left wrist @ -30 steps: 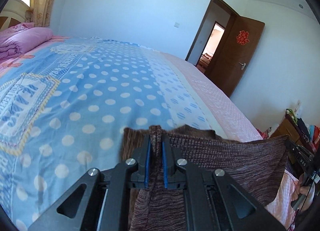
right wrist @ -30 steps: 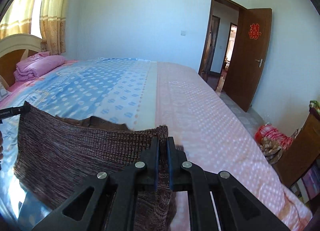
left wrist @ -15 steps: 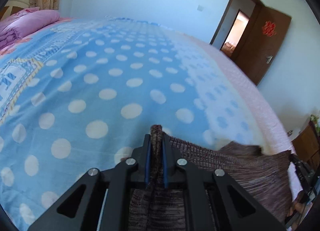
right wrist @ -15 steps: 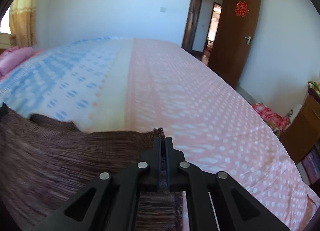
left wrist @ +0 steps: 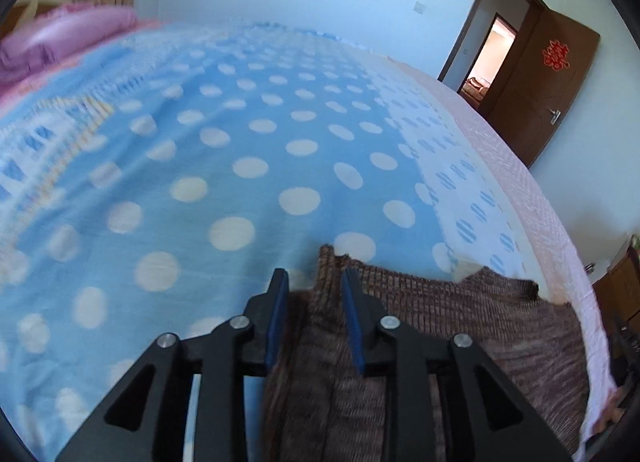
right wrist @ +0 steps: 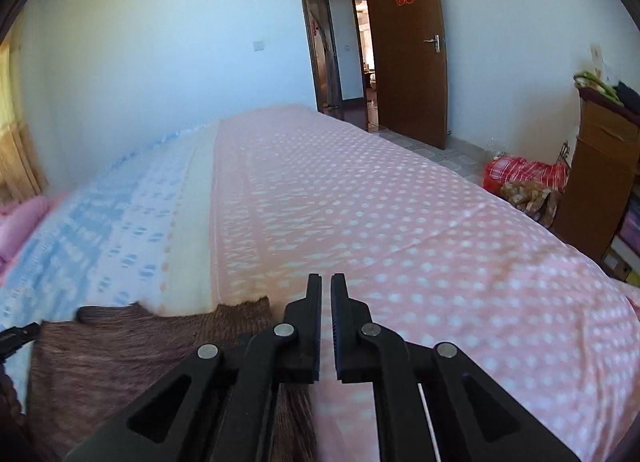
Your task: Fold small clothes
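Left gripper (left wrist: 313, 285): jaws have just been opening; the blue pads are standing clear of the brown knit garment (left wrist: 460, 318), whose corner ridge is rising between them without being pinched. The garment is lying spread on the bed (left wrist: 248, 133), over the blue polka-dot part of the sheet, nearest the cameras. Right gripper (right wrist: 326, 294): jaws are sitting almost closed with nothing visible between them; the garment's edge (right wrist: 120, 342) is lying just beside it, on the side away from the wooden door (right wrist: 408, 49).

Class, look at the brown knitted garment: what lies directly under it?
The brown knitted garment lies on the bedspread, across its blue dotted and pink parts. The bedspread beneath it is covered, so anything under there cannot be seen.
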`<state>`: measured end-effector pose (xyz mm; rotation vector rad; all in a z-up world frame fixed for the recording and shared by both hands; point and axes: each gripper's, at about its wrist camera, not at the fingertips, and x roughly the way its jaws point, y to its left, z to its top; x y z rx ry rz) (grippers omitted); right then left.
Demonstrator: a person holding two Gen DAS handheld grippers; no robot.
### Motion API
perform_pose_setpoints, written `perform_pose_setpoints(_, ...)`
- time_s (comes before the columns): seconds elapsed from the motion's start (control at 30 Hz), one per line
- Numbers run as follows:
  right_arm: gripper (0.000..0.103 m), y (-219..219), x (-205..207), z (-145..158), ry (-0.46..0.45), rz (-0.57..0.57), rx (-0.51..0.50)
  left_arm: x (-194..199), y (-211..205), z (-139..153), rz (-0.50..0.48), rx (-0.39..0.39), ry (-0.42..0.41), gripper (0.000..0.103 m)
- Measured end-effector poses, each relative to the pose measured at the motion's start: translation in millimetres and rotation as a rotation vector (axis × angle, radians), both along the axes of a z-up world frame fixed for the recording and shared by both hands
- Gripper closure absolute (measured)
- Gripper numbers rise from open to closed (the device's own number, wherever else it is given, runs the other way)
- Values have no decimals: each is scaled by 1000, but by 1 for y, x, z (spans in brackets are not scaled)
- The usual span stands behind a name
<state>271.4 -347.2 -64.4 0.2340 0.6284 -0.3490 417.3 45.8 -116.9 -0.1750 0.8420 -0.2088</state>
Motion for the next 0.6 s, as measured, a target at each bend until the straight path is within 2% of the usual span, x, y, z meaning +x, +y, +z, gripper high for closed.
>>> perform_pose_setpoints(0.03, 98, 4, -9, 0, 26, 28, 11, -9, -2, 5, -11, 29, -20, 58)
perform_pose_setpoints(0.1, 98, 14, -29, -4, 86, 73, 36, -38, -9, 10, -60, 53, -41, 51)
perform_pose_setpoints(0.2, 98, 31, -68, -18, 122, 117, 108, -78, -20, 6, -147, 52, -36, 51)
perform_pose_setpoints(0.27, 94, 41, -87, -28, 139, 123, 112, -101, -24, 2, -178, 59, -33, 51)
perform_pose_setpoints(0.33, 80, 49, -105, -37, 152, 116, 99, -118, -27, -3, -189, 59, -24, 48)
perform_pose_setpoints(0.4, 46, 50, -123, -44, 135, 96, 116, -132, -28, -9, -190, 65, -14, 47)
perform_pose_setpoints(0.43, 42, 51, -128, -45, 126, 90, 123, -137, -29, -11, -190, 63, -12, 47)
perform_pose_setpoints(0.5, 42, 53, -133, -49, 122, 101, 127, -144, -30, -19, -190, 74, -3, 47)
perform_pose_setpoints(0.57, 45, 60, -128, -55, 158, 113, 85, -152, -32, -25, -174, 97, 0, 47)
perform_pose_setpoints(0.6, 61, 63, -124, -58, 181, 129, 76, -154, -33, -26, -170, 106, -18, 46)
